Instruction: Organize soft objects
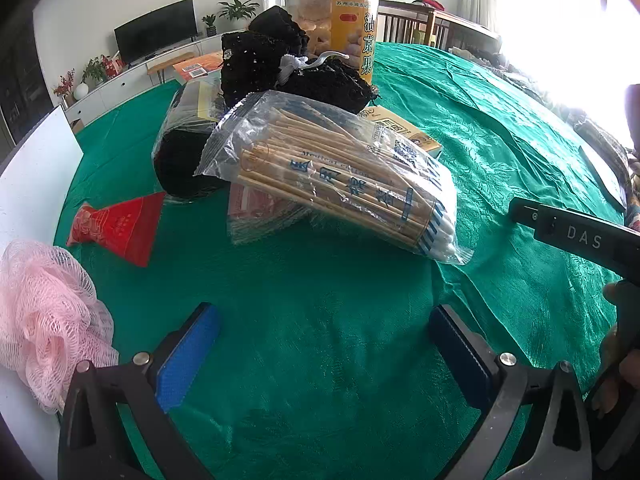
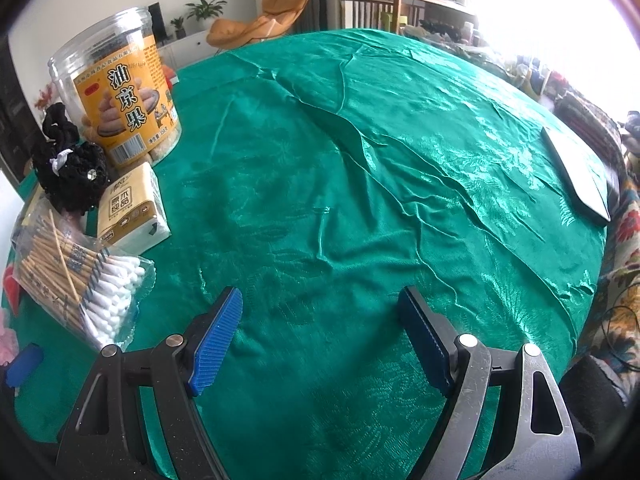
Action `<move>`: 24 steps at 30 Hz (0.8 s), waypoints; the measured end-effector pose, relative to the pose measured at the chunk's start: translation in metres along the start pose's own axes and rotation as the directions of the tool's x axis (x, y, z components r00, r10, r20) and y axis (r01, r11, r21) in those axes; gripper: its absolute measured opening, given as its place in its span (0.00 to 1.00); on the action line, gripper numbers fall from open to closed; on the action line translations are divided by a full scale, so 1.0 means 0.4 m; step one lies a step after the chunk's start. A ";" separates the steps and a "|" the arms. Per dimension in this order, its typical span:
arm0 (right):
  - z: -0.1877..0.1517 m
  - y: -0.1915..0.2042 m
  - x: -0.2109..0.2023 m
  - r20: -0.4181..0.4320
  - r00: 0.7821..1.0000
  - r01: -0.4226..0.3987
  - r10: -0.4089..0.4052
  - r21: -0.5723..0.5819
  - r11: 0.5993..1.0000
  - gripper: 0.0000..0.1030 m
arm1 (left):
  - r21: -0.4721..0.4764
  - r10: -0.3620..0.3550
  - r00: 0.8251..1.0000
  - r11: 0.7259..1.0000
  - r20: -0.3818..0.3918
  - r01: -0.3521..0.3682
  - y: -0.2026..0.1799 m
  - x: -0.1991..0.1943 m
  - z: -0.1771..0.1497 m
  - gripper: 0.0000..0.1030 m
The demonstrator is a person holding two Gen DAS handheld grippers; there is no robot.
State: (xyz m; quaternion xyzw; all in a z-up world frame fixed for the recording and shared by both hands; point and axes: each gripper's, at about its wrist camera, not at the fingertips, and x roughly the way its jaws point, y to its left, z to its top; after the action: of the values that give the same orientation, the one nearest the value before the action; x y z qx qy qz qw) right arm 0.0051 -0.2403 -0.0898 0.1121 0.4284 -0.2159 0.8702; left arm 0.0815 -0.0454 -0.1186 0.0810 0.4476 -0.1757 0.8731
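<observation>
Start at your far left: the pink mesh bath puff sits on the white board, just outside and to the left of your left gripper, whose 2 blue-padded jaws stand spread wide with nothing between them. That puff looks like the nearest soft thing, so I judge the left hand should take it, swinging left, not forward. It is airy netting, ruffled and round, with no long axis, so it should crush easily under the pads.

Ahead of that gripper, moving right, lie a red pouch, a black item in clear wrap, and a crinkly bag of cotton swabs whose long axis runs from upper left to lower right, cotton tips toward you. Behind it sits black crocheted fabric and a rigid clear snack jar.

Your right gripper also hangs released, empty, over the bare glossy green tablecloth. From it, the tissue pack and the swab bag lie off to its left.
</observation>
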 end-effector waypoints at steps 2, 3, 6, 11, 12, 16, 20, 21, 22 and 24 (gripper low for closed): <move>0.000 0.001 0.000 -0.001 1.000 0.004 -0.004 -0.003 1.000 0.81 | 0.000 0.000 1.000 1.000 0.000 0.000 -0.001 0.000 0.000 1.00; -0.001 0.003 0.000 -0.001 1.000 0.004 -0.004 -0.003 1.000 0.81 | 0.000 0.000 1.000 1.000 0.000 0.000 0.000 0.000 0.000 1.00; -0.002 0.003 -0.001 -0.001 1.000 0.006 -0.006 -0.005 1.000 0.81 | 0.000 0.000 1.000 1.000 0.000 0.000 0.000 0.000 0.000 1.00; -0.002 0.003 -0.001 -0.001 1.000 0.006 -0.006 -0.006 1.000 0.81 | 0.000 0.000 1.000 1.000 0.000 0.000 -0.001 -0.001 0.000 1.00; -0.003 0.004 -0.001 -0.001 1.000 0.006 -0.006 -0.006 1.000 0.81 | 0.000 0.000 1.000 1.000 0.000 0.000 -0.001 -0.001 0.000 1.00; -0.003 0.004 -0.001 -0.001 1.000 0.006 -0.006 -0.007 1.000 0.81 | 0.000 0.000 1.000 1.000 0.000 0.000 0.000 0.000 0.000 1.00; -0.003 0.004 -0.001 -0.001 1.000 0.006 -0.006 -0.007 1.000 0.81 | 0.000 0.000 1.000 1.000 0.000 0.000 0.000 0.000 0.000 1.00; -0.003 0.005 -0.001 -0.001 1.000 0.006 -0.006 -0.007 1.000 0.81 | 0.000 0.000 1.000 1.000 0.000 0.000 0.000 0.000 0.000 1.00; -0.003 0.004 -0.001 -0.001 1.000 0.006 -0.006 -0.007 1.000 0.81 | 0.000 0.000 1.000 1.000 0.000 0.000 0.000 -0.001 0.000 1.00; -0.004 0.004 -0.001 -0.001 1.000 0.006 -0.006 -0.008 1.000 0.81 | 0.000 0.000 1.000 1.000 0.000 0.000 0.000 -0.001 -0.001 1.00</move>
State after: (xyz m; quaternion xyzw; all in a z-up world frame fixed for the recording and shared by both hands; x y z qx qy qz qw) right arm 0.0046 -0.2381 -0.0903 0.1075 0.4300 -0.2169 0.8698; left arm 0.0811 -0.0453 -0.1185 0.0810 0.4474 -0.1758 0.8731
